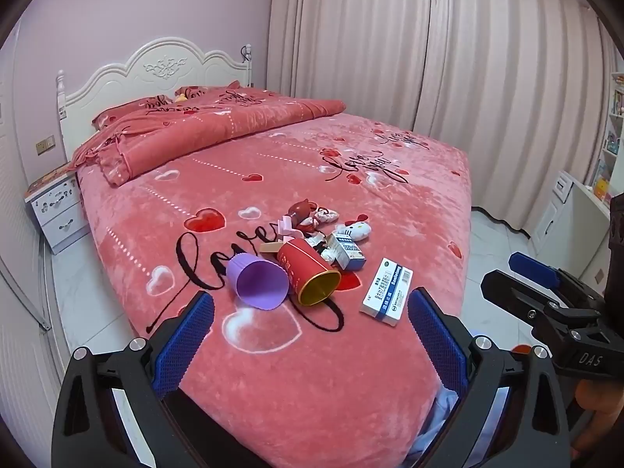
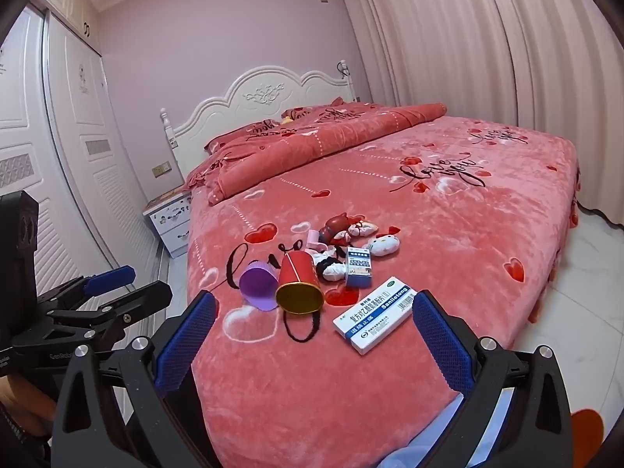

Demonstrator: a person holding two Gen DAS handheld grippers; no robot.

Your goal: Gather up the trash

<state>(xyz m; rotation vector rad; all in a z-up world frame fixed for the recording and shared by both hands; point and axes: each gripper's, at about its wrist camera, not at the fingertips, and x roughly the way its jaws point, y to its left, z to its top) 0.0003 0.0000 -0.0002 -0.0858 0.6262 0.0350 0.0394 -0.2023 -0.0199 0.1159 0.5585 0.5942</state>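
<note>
Much of the heap on the bed is hard to read: behind the red tin, at about 12 o'clock from it, lie crumpled white scraps, a dark red figure and a cat-faced plush, overlapping so that their edges cannot be separated. A tan piece at the tin's 10 o'clock is half hidden by it. The pillows at the headboard are largely covered by the folded quilt.

The purple cup lies on its side, touching the tin at the tin's 9 o'clock; its mouth faces the camera and shows nothing inside. The tin, also tipped over, shows only a bare gold interior. A small blue-and-white box sits at the tin's 2 o'clock. The flat medicine box lies apart at 4 o'clock, nearest the bed's foot.

The left gripper hangs over the bed's near end, jaws wide apart, holding nothing. The right gripper likewise stands spread and empty, with the medicine box just ahead.
</note>
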